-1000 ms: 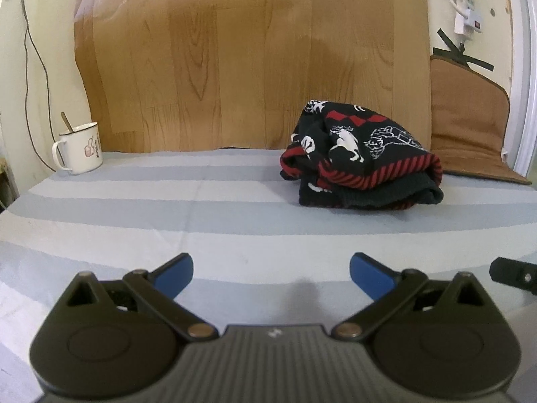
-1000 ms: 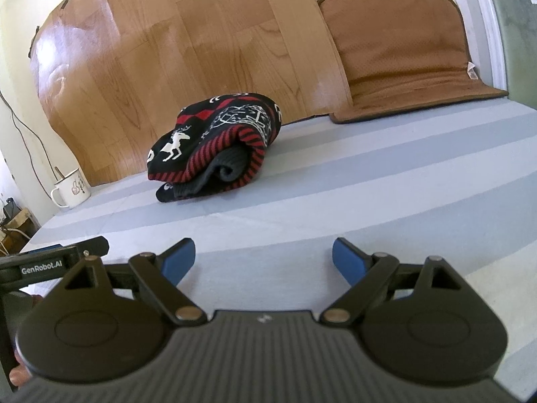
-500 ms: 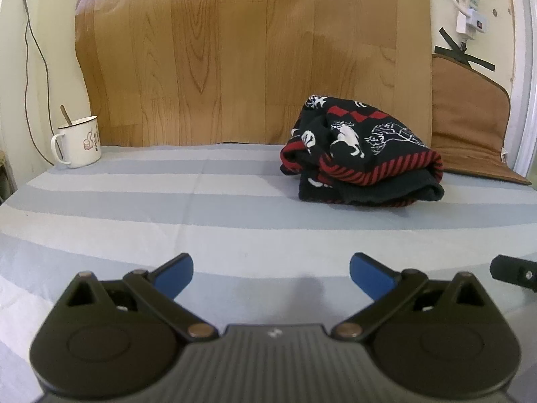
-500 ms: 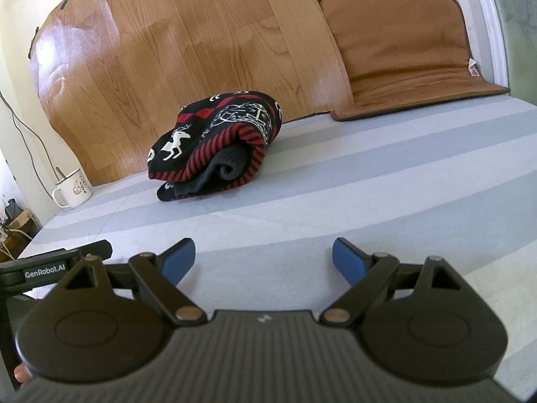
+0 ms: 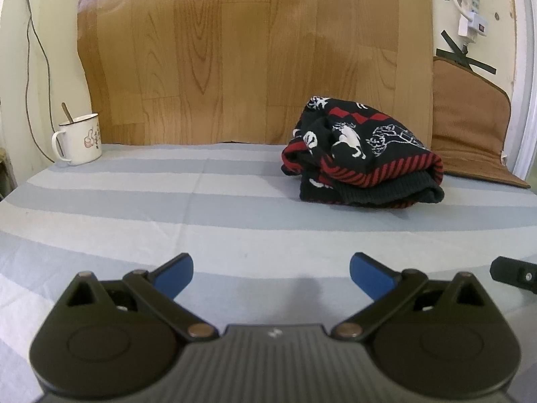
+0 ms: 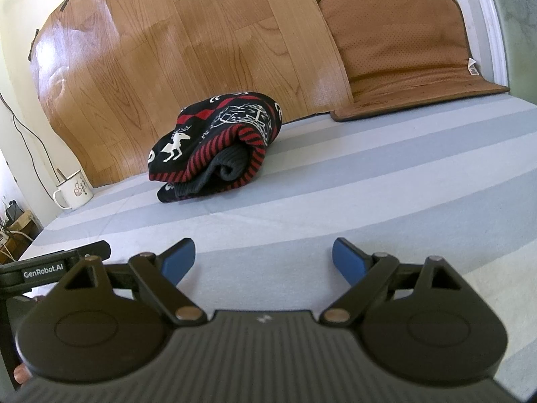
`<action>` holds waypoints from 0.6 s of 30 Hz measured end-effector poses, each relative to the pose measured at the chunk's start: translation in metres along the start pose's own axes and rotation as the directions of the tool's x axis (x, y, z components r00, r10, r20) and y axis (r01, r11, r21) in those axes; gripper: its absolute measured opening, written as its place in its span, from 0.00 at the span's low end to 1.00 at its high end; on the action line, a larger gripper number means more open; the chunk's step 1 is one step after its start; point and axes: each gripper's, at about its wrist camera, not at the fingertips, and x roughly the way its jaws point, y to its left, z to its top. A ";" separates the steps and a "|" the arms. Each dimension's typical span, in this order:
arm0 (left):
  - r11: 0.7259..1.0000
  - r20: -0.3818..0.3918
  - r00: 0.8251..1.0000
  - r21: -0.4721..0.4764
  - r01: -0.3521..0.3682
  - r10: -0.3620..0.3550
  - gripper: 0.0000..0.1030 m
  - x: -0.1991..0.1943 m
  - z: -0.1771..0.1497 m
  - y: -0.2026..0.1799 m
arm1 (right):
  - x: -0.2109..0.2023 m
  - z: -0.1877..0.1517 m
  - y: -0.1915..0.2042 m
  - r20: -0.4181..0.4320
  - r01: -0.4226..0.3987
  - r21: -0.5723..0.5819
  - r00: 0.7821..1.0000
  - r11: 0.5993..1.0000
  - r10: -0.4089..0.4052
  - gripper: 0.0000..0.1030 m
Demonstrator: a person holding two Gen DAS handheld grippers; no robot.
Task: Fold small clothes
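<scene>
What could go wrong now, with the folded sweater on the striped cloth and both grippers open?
1. The sweater is a loose, bulging bundle; its layers could spring open unaided.
2. If the left hand-held gripper or right hand-held gripper, both open and clear of it, nudges one layer, the fold may unroll.
3. The mug with a spoon stands near the cloth's edge; a wide sweep might tip it.

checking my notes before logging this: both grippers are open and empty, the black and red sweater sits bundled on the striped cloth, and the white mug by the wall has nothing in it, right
Not quite: the white mug is not empty. The left wrist view shows a utensil handle sticking up out of it. The rest holds: the left gripper and right gripper are open and empty, and the black and red sweater sits bundled on the striped cloth.
</scene>
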 end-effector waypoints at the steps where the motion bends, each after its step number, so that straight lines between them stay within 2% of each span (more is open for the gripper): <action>1: 1.000 -0.001 1.000 0.000 0.001 -0.001 1.00 0.000 0.000 0.000 | 0.000 0.000 0.000 0.000 0.000 0.000 1.000 1.000 0.000 0.88; 18: 1.000 -0.013 1.000 0.021 0.012 -0.012 1.00 0.000 -0.001 -0.003 | 0.000 0.000 0.000 0.000 -0.002 0.001 1.000 1.000 0.002 0.88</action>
